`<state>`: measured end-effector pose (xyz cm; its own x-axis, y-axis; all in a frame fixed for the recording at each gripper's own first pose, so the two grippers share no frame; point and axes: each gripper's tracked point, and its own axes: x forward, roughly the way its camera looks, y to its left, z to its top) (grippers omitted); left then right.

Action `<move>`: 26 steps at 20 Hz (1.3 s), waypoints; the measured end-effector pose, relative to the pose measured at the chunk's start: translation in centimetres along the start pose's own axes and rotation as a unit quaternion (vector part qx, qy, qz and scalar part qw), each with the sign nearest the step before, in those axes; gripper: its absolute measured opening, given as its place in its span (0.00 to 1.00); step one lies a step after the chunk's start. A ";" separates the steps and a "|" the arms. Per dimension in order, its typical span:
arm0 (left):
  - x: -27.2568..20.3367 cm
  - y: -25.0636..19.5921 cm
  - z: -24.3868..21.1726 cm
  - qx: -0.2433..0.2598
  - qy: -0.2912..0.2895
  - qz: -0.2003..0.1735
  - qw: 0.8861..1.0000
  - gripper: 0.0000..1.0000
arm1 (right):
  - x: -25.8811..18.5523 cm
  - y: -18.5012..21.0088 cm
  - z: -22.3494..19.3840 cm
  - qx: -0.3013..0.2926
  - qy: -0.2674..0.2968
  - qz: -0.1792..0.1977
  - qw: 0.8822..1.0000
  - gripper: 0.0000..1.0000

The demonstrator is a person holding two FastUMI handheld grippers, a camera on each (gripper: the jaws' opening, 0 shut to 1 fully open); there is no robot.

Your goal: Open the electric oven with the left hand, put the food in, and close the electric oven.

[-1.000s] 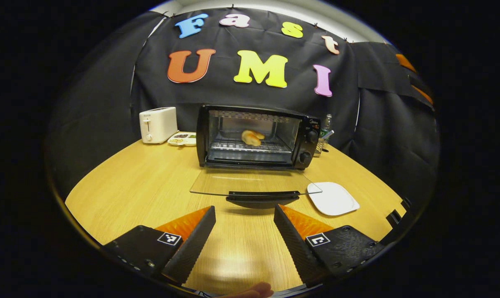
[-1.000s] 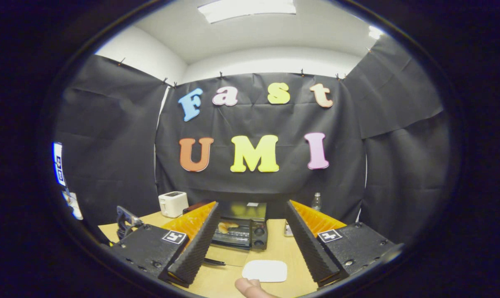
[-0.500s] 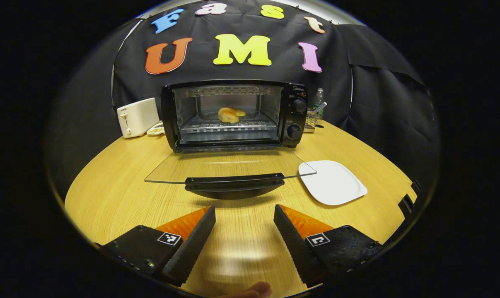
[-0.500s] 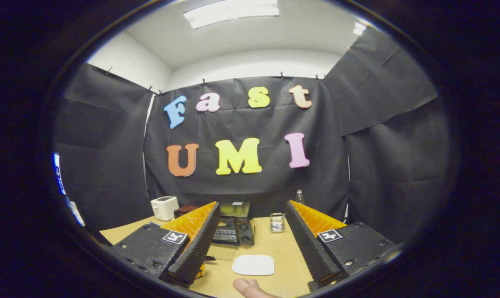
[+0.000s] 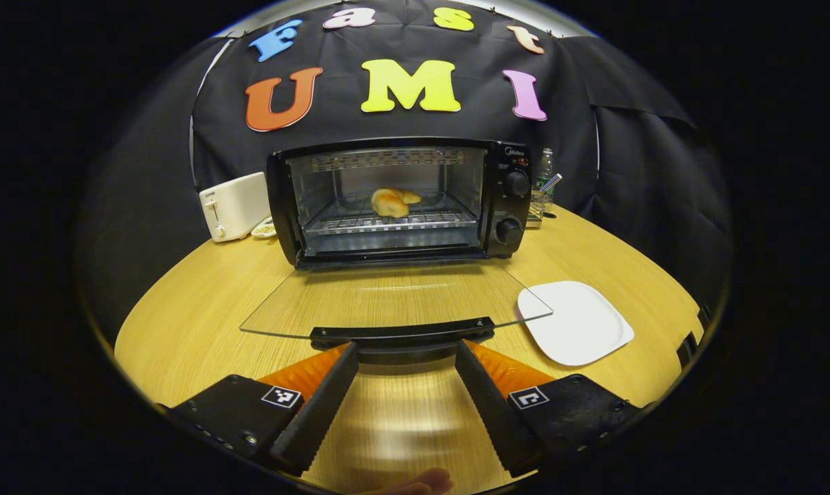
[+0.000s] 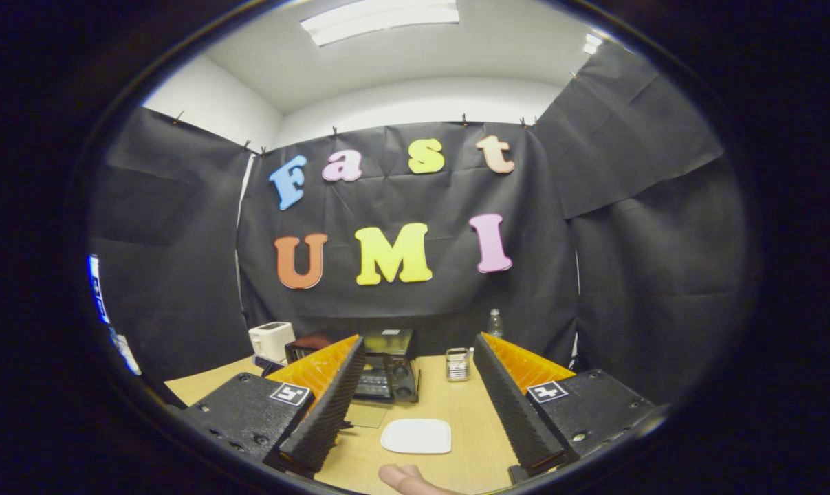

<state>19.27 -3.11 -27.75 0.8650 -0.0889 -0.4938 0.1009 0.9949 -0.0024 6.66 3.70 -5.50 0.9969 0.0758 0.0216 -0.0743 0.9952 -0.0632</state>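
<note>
A black cloth wall closes the booth behind a light wooden surface. At the far left of the left gripper view a white toaster is seen, with a small dish of food just beside it. Next comes the electric oven, black, with its glass door folded down flat over the surface. The food, a pale bread roll, is already lying on the wire rack inside the cavity.

The door is judged to be stiff, rather heavy on its hinge, and fragile and slippery on the glass, so it should be taken by the black handle along its front edge, near the middle, and lifted from below. The left hand-held gripper is spread open, with the handle just ahead of its fingertips and not yet pressed.

To the right of the door an empty white plate is lying, and two knobs are seen on the oven's right panel. In the right gripper view the right hand-held gripper is also open, holding nothing, well apart from the oven.
</note>
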 end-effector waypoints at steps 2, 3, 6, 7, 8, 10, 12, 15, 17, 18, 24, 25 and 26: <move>0.3 -0.1 -0.1 -0.006 0.001 -0.001 1.000 0.94 | 0.1 0.0 -0.1 -0.003 0.001 0.000 1.000 0.96; 0.4 -0.1 0.1 -0.005 0.001 0.001 1.000 0.94 | 0.3 0.0 -0.2 -0.004 0.001 0.000 1.000 0.96; 0.4 0.0 0.2 -0.014 0.010 0.003 1.000 0.94 | 0.2 0.3 -0.7 -0.007 0.007 0.005 1.000 0.96; 0.3 0.0 0.5 -0.020 0.011 0.004 1.000 0.94 | 0.4 0.5 -0.7 -0.008 0.008 0.008 1.000 0.96; 0.3 0.0 0.7 -0.024 0.009 0.004 1.000 0.94 | 0.4 0.6 -0.7 -0.010 0.009 0.009 1.000 0.96; 0.0 0.1 1.6 -0.026 0.003 0.006 1.000 0.94 | 0.1 0.7 -0.4 -0.010 0.005 0.011 1.000 0.96; -0.4 0.2 2.6 -0.019 -0.003 0.009 1.000 0.94 | -0.2 0.6 -0.2 -0.011 0.000 0.010 1.000 0.96; -0.9 0.5 4.8 -0.014 -0.021 0.016 1.000 0.94 | -0.4 0.5 -0.1 -0.011 -0.006 0.011 1.000 0.96; -1.0 0.8 6.4 -0.011 -0.036 0.021 0.999 0.94 | -0.6 0.3 -0.1 -0.010 -0.008 0.010 1.000 0.96; -0.9 0.9 7.0 -0.013 -0.040 0.020 0.999 0.94 | -0.7 0.2 -0.2 -0.010 -0.006 0.011 1.000 0.96; -0.6 1.5 10.7 -0.034 -0.075 0.010 0.997 0.98 | -0.9 -0.7 -0.3 -0.006 -0.007 0.007 1.000 0.96; -0.3 1.6 11.2 -0.037 -0.078 0.007 0.996 1.00 | -0.8 -0.8 -0.3 -0.007 -0.008 0.007 1.000 0.96; 0.4 1.7 10.9 -0.039 -0.066 0.002 0.997 0.99 | -0.9 -0.9 -0.3 -0.008 -0.008 0.009 1.000 0.96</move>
<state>25.11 -1.99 -18.49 0.9228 -0.0863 -0.3755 0.0639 0.9954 -0.0717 5.82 2.71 -5.74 0.9948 0.0949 0.0371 -0.0917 0.9926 -0.0802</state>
